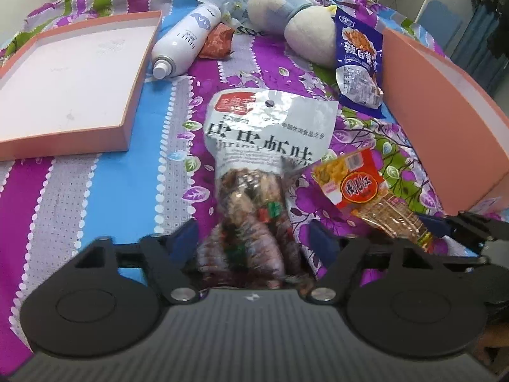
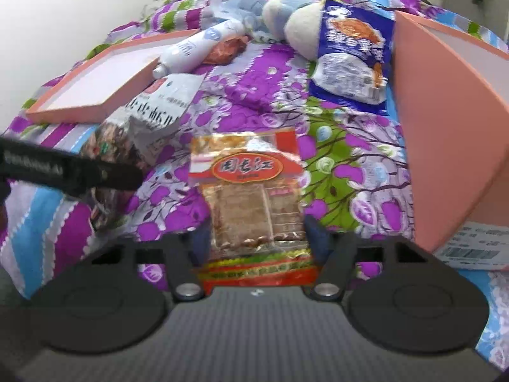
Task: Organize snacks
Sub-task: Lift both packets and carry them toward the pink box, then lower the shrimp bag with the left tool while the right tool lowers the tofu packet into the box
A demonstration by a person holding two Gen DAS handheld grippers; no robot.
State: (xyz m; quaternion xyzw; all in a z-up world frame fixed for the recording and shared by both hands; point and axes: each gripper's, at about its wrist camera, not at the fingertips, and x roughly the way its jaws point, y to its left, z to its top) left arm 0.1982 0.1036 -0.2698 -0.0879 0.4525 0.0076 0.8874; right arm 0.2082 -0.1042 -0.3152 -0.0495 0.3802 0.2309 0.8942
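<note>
My left gripper is shut on the lower end of a silver shrimp snack bag, which hangs out ahead of the fingers; the bag also shows in the right wrist view. My right gripper is shut on a red and clear tofu snack pack, which shows in the left wrist view too. A blue snack bag lies beside the tall pink box. A small orange packet lies by the bottle.
A shallow pink box lid lies open at the left on the floral bedspread. A white spray bottle and a plush toy lie behind. The left gripper's arm crosses the right view.
</note>
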